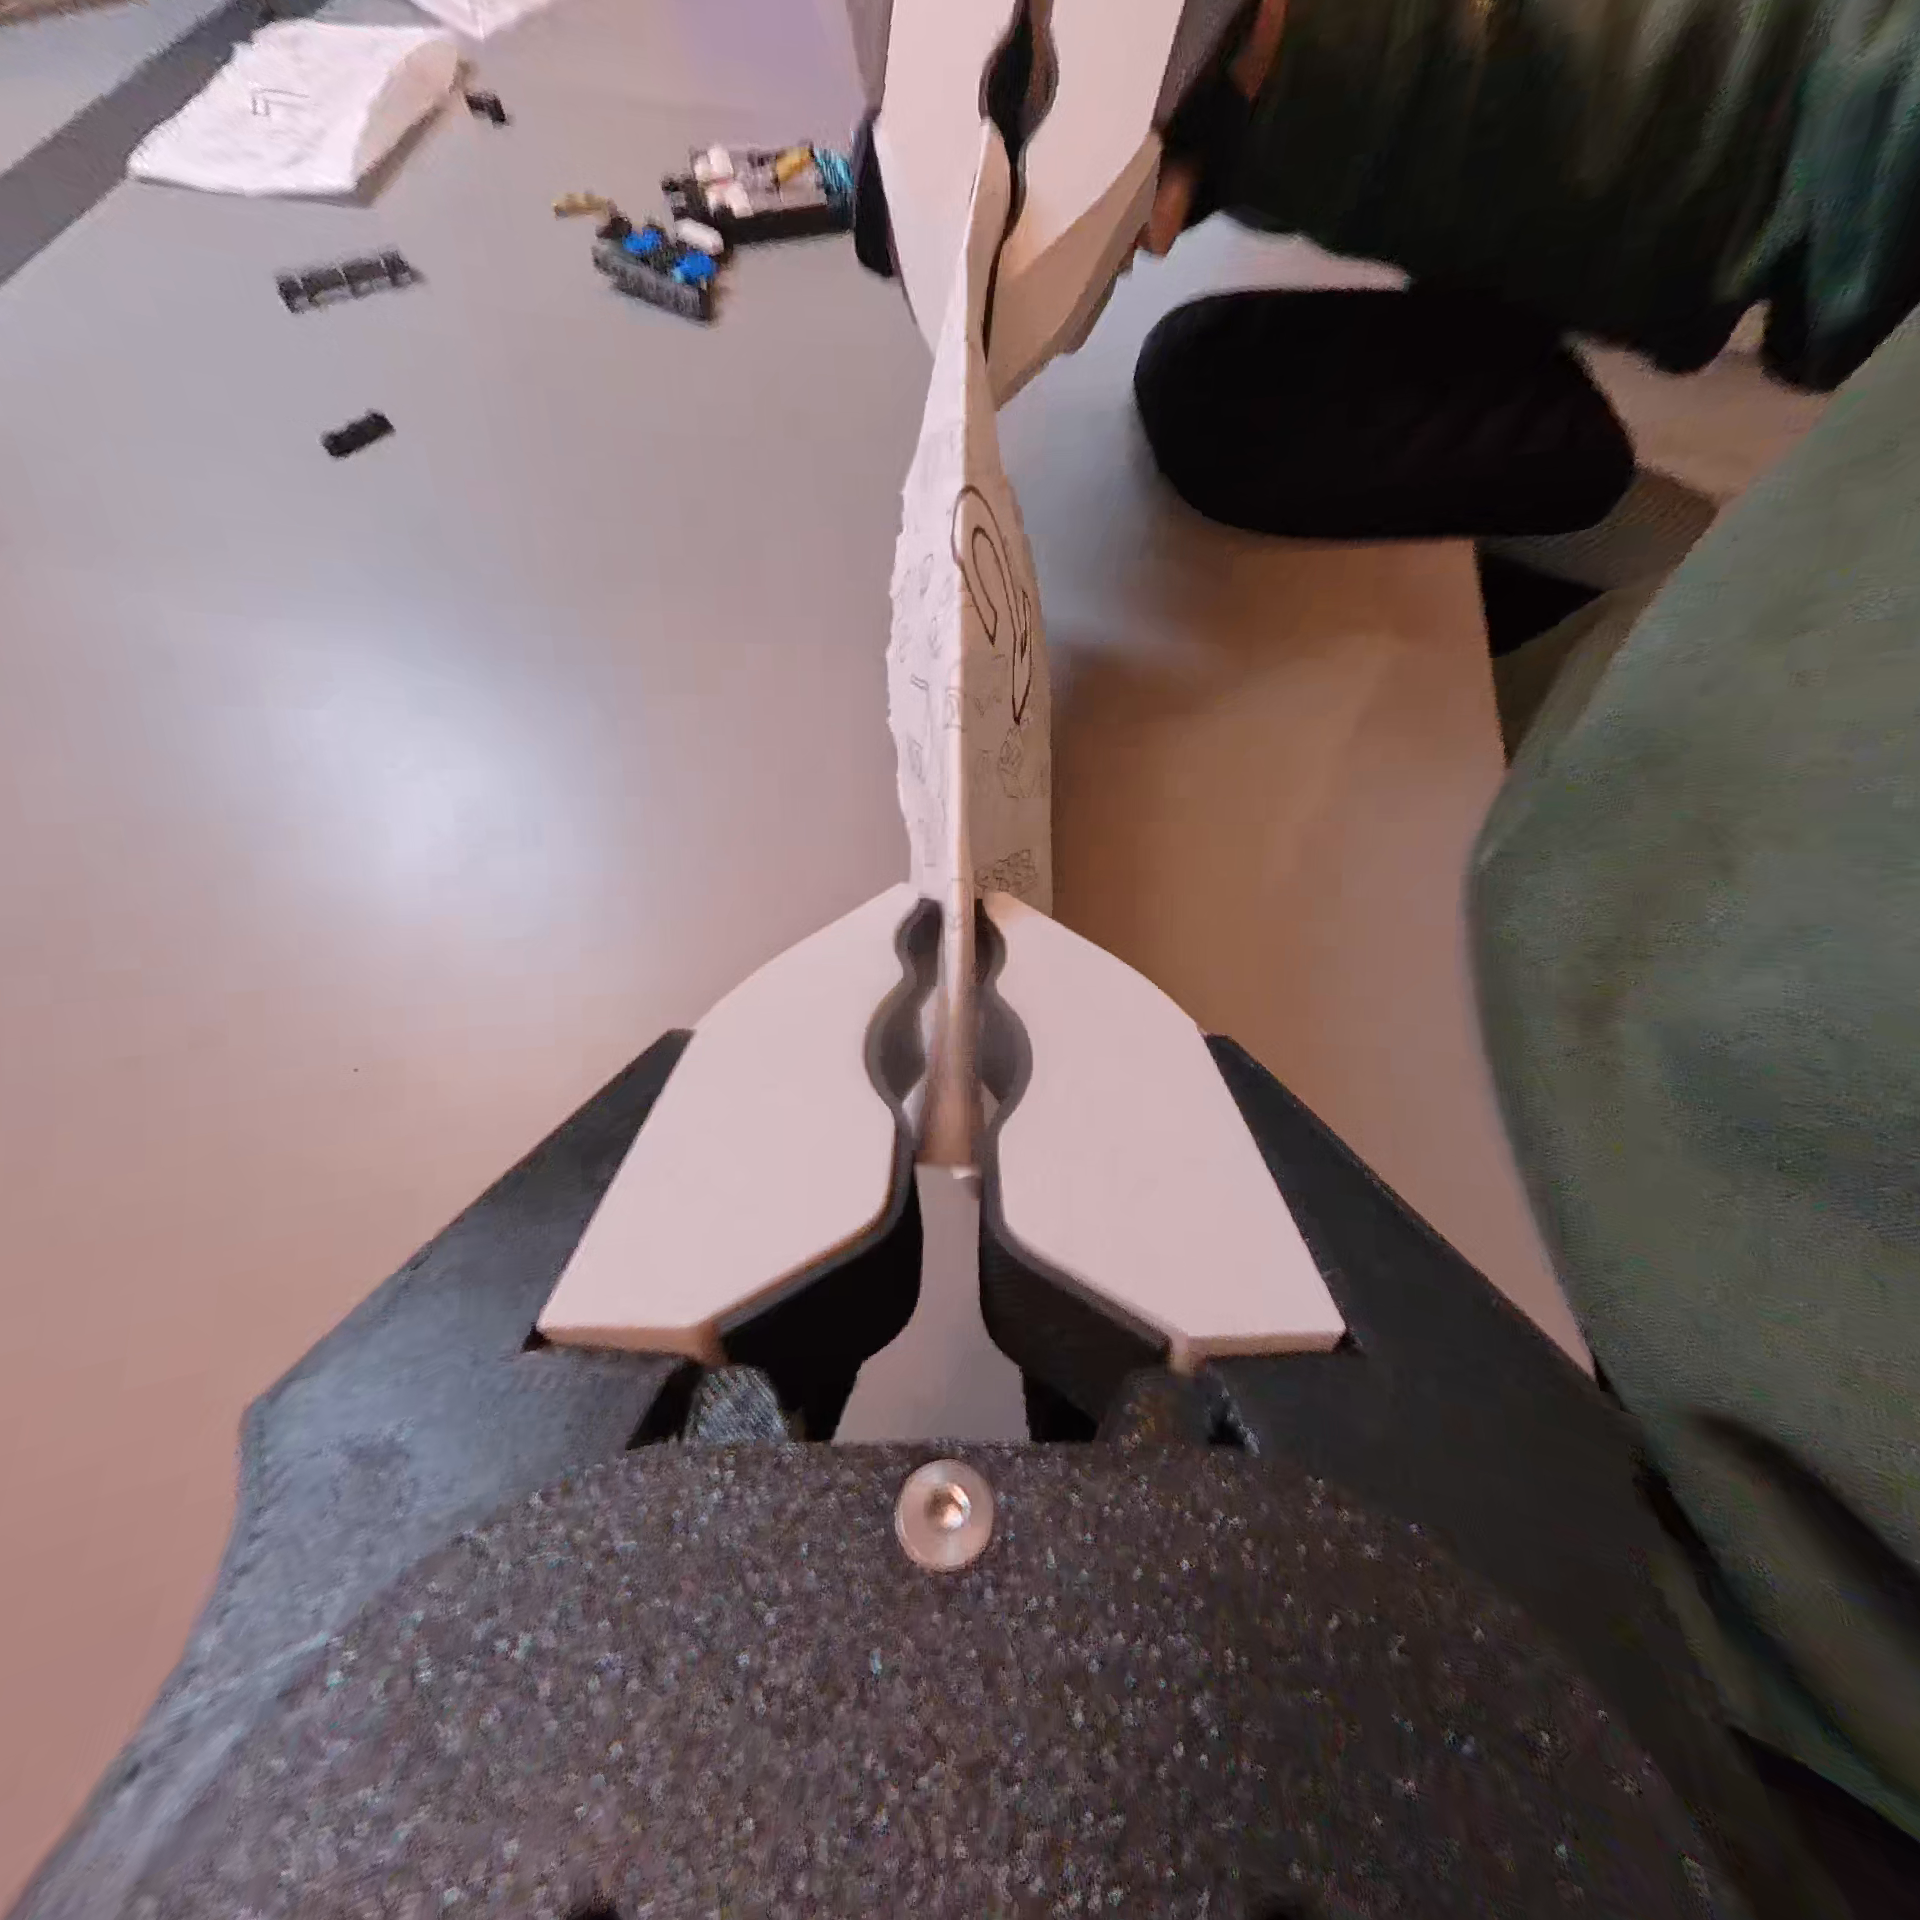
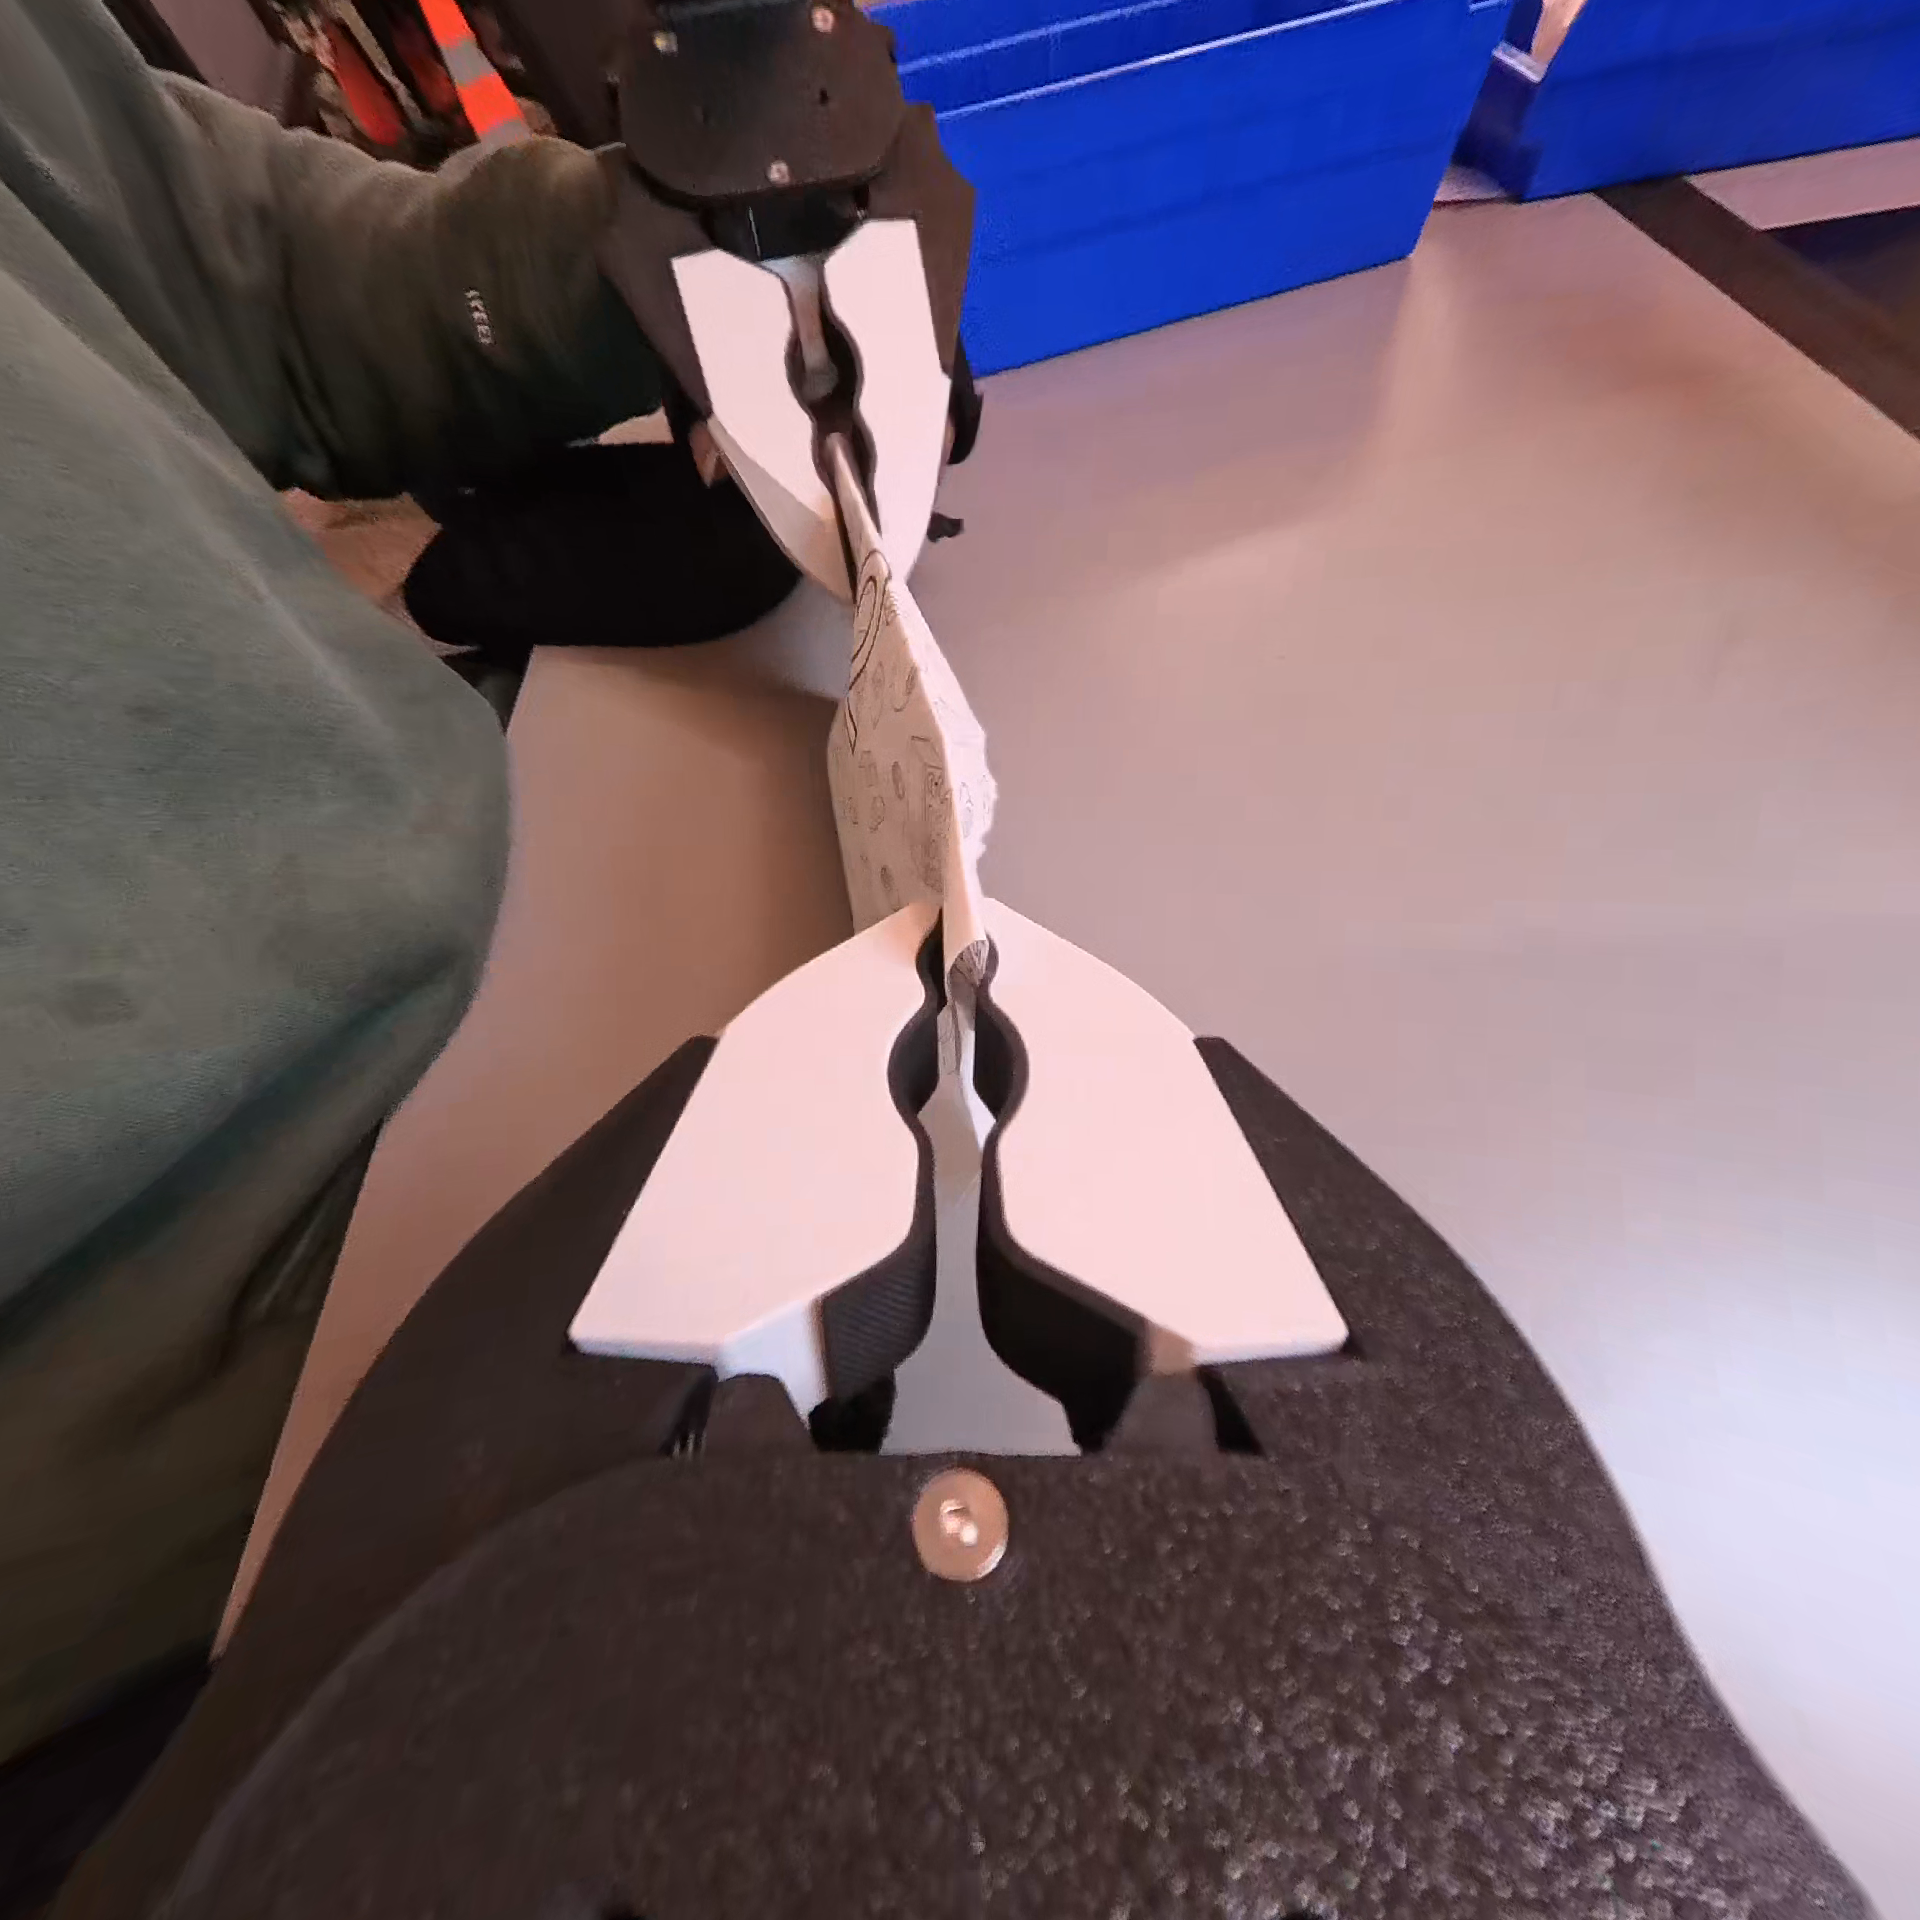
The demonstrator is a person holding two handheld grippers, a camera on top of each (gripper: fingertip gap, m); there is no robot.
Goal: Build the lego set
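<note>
The left gripper (image 1: 956, 925) is clenched on one end of a white paper bag (image 1: 971, 665) printed with black line drawings, the paper pinched on edge between its white fingers (image 1: 769, 1132). The right gripper (image 2: 961, 935) clamps the opposite end of the same bag, which stretches twisted between the two tools, lifted above the grey table (image 1: 436, 675). Toward the table's far left corner in the left wrist view lie a pile of small black, blue and white bricks (image 1: 717, 218), loose black pieces (image 1: 348, 281) and another white bag (image 1: 301, 109). Blue bins (image 2: 1195, 166) stand along the far edge in the right wrist view. A green sleeve (image 2: 208, 831) borders the near edge.
</note>
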